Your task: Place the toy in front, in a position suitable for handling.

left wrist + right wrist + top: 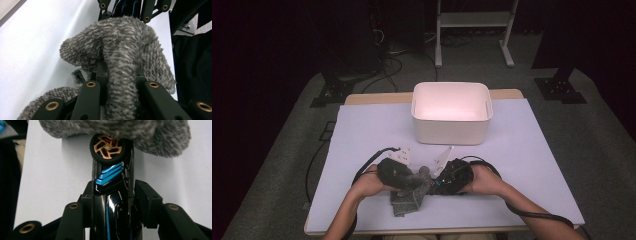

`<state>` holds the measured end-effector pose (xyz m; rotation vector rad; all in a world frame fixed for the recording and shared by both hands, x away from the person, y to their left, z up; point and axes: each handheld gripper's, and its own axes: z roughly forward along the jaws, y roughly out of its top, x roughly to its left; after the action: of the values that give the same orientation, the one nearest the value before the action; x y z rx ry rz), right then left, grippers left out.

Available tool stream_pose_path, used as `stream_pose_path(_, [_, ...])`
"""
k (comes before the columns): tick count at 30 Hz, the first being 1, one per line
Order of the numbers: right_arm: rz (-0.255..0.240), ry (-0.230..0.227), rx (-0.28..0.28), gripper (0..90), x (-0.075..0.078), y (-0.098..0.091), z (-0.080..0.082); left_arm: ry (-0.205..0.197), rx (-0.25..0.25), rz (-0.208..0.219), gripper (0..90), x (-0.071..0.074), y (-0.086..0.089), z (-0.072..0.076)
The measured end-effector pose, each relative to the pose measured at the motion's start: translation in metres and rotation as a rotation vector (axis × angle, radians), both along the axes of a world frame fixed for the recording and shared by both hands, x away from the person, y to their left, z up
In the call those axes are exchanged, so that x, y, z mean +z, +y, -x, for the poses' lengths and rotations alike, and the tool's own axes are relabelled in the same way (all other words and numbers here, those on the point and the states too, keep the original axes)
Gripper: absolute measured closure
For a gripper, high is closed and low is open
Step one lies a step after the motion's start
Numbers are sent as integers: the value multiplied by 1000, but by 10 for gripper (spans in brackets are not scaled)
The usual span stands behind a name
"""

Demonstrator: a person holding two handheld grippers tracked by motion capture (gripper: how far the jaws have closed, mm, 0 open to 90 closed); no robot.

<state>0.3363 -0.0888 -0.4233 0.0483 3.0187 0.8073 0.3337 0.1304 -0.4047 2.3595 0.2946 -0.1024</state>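
Observation:
A grey fuzzy cloth (406, 204) lies at the front middle of the white-covered table (362, 130), partly lifted between my two grippers. My left gripper (418, 183) points right and is shut on a fold of the cloth (120, 45); in its own view the left gripper (120, 76) has the fabric bunched between both jaws. My right gripper (435, 185) points left. It is shut on a black toy car (110, 195) with blue stripes, and in its own view the right gripper (116, 195) presses the car's sides. The car's gold wheel (107, 147) touches the cloth (112, 127).
A white empty bin (451, 134) stands behind the hands at the table's far middle. The table's front edge (442, 229) runs just under the forearms. Cables trail from both grippers. A white frame stand (472, 30) sits on the floor beyond the table.

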Motion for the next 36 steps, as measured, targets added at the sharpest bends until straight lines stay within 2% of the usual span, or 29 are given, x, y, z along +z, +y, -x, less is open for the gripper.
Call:
stream_pose_path(5, [-5,0,1,555,0,0,-1,-8,6,-1,751,5,3,1])
stream_pose_path(9, [-23,3,-12,556,0,1,-3,-1,23,7,751,5,14,2])
stream_pose_path(15, [-85,20,-35,556,5,-1,-7,7,42,32,750,4,23,1])
stream_pose_path(20, [-172,28,-46,556,7,-2,-6,-20,42,49,752,17,23,2])
stream_pose_path(25, [-264,38,-60,556,8,-7,-6,-49,42,43,765,35,18,5])
stream_pose_path(28, [-292,42,-63,556,8,-9,-5,-47,16,85,765,44,10,7])
stream_pose_path(29, [-296,39,-53,556,7,-8,-4,-56,0,75,764,46,5,8])
stream_pose_path(31, [-269,13,-51,556,5,-7,0,-74,-25,54,764,51,-7,10])
stream_pose_path(33, [-278,-4,-51,556,3,-11,4,-96,-42,40,763,56,-16,10])
stream_pose_path(36, [-302,13,-77,556,4,-26,4,-102,-48,32,763,61,-23,7])
